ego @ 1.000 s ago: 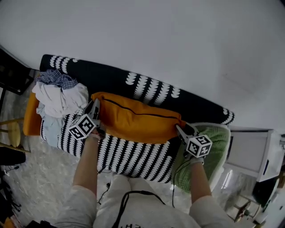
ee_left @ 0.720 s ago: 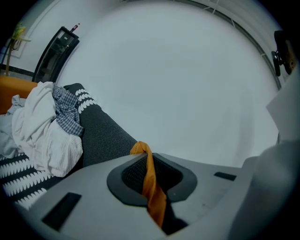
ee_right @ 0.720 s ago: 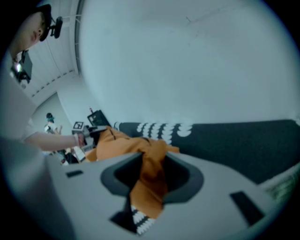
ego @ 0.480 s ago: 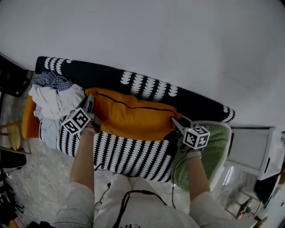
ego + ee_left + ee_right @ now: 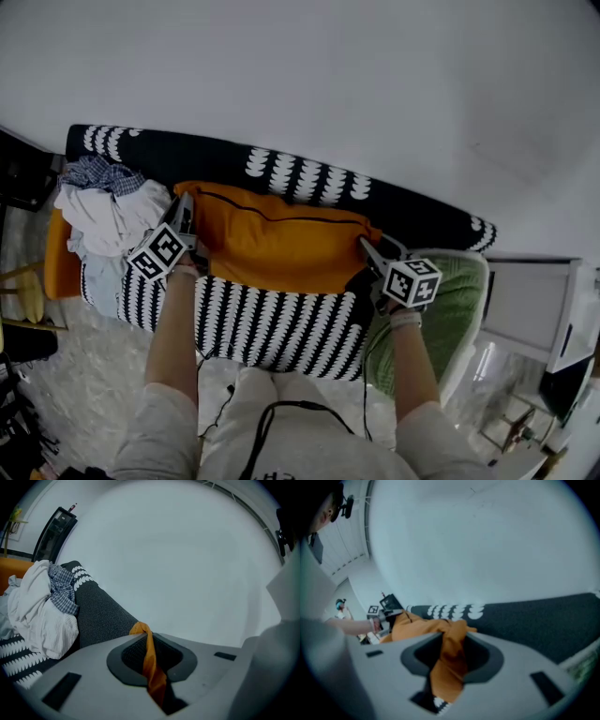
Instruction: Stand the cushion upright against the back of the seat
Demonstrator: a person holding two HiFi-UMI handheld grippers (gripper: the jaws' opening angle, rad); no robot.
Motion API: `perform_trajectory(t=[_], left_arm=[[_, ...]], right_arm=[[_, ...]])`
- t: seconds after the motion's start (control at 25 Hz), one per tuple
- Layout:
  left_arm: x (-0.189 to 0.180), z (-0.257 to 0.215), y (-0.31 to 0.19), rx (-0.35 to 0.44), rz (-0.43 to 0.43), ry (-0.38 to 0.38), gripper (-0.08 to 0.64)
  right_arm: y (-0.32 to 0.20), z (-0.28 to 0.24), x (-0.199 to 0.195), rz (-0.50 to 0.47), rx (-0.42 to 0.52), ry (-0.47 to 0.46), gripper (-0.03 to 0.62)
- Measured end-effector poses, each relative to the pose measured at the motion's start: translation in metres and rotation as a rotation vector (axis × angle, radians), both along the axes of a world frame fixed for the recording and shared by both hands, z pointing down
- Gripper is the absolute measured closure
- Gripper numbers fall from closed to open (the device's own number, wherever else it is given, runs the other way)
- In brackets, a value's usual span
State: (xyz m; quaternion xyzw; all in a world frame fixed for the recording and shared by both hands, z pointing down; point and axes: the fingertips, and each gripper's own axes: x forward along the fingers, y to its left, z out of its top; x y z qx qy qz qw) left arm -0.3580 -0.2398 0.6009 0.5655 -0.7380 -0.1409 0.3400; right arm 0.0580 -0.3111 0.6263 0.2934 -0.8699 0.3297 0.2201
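Note:
An orange cushion with a dark zip line stands on its long edge on the black-and-white patterned sofa seat, its top leaning at the dark sofa back. My left gripper is shut on the cushion's left corner; a thin fold of orange fabric is pinched between its jaws. My right gripper is shut on the right corner, with a thicker bunch of orange cloth in its jaws. In the right gripper view the cushion stretches away toward the left gripper.
A heap of white and checked clothes lies on the sofa's left end, also seen as laundry beside the left jaws. A green cushion in a white basket stands at the sofa's right. A white wall rises behind.
Both grippers have carried the cushion a little farther back toward the sofa back. Its top edge now lies closer to the backrest.

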Motion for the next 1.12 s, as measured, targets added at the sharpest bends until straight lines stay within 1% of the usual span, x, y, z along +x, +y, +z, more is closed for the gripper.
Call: perform_trajectory(t=[0.16, 0.32, 0.44, 0.52, 0.64, 0.76, 0.96, 1.12], left_arm=[[-0.004, 0.007, -0.002, -0.003, 0.006, 0.010, 0.509], [-0.012, 0.015, -0.003, -0.017, 0.009, 0.002, 0.509], [-0.015, 0.021, -0.003, -0.009, -0.004, 0.029, 0.508], [-0.016, 0.030, 0.001, -0.017, -0.020, 0.044, 0.508], [-0.017, 0.036, 0.006, -0.034, -0.021, 0.023, 0.508], [-0.017, 0.034, 0.004, -0.040, -0.012, -0.005, 0.508], [-0.017, 0.022, -0.009, -0.005, -0.037, -0.006, 0.508], [-0.018, 0.029, -0.006, -0.021, -0.041, -0.016, 0.508]], right_arm=[[-0.002, 0.004, 0.001, 0.009, -0.010, -0.012, 0.446], [-0.009, 0.008, 0.000, 0.012, -0.003, -0.012, 0.446], [-0.012, 0.013, 0.002, 0.047, -0.014, -0.030, 0.446], [-0.012, 0.020, 0.003, 0.070, -0.032, -0.047, 0.446], [-0.010, 0.026, 0.003, 0.097, -0.044, -0.067, 0.448], [-0.011, 0.025, 0.003, 0.097, -0.039, -0.057, 0.448], [-0.010, 0.013, 0.004, 0.090, -0.021, -0.045, 0.448], [-0.008, 0.019, 0.004, 0.105, -0.027, -0.056, 0.446]])
